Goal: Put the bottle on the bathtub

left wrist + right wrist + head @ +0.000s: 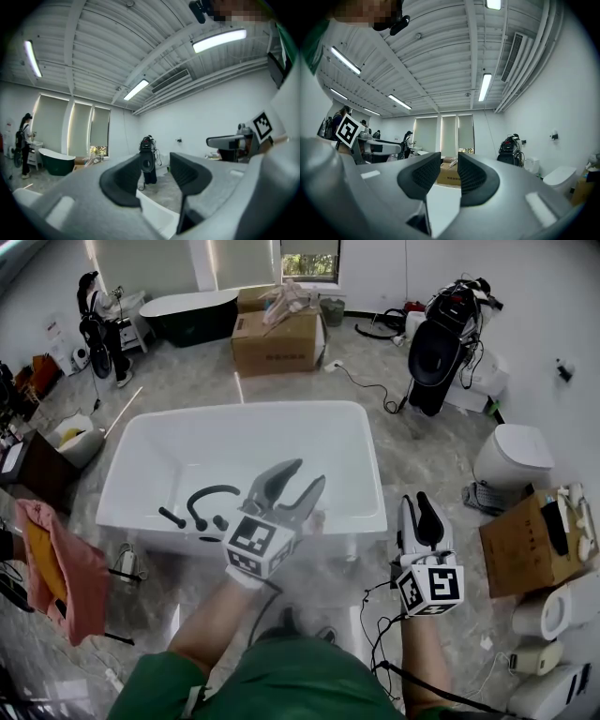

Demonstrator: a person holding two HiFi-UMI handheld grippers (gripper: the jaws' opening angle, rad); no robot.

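Left gripper (311, 472) jaws stand a moderate way apart with nothing between the pads; the left gripper view (157, 173) shows only floor and a white rim through the gap. Right gripper (414, 502) jaws are narrow, a slim gap left, also nothing in it (449, 171). Bottle: can't tell where it is, and neither gripper holds it. The left gripper hangs over the front rim of the white bathtub (361, 442), right of the rim's middle, tips pointing in over the basin. The right gripper is off the tub's front right corner, over the floor, well apart from the left one. Inside the tub, near the front left, lie black fittings (208, 495): a curved piece and a few short knobs. A pink cloth (70, 568) hangs left of the tub's front left corner. Beyond the far rim, a cardboard box (277, 341) sits on the floor, with a dark bathtub (187, 313) behind it to the left. A black bag (436, 348) stands off the far right corner, a white toilet (511, 457) to the right side, and a second cardboard box (523, 547) nearer the right edge.
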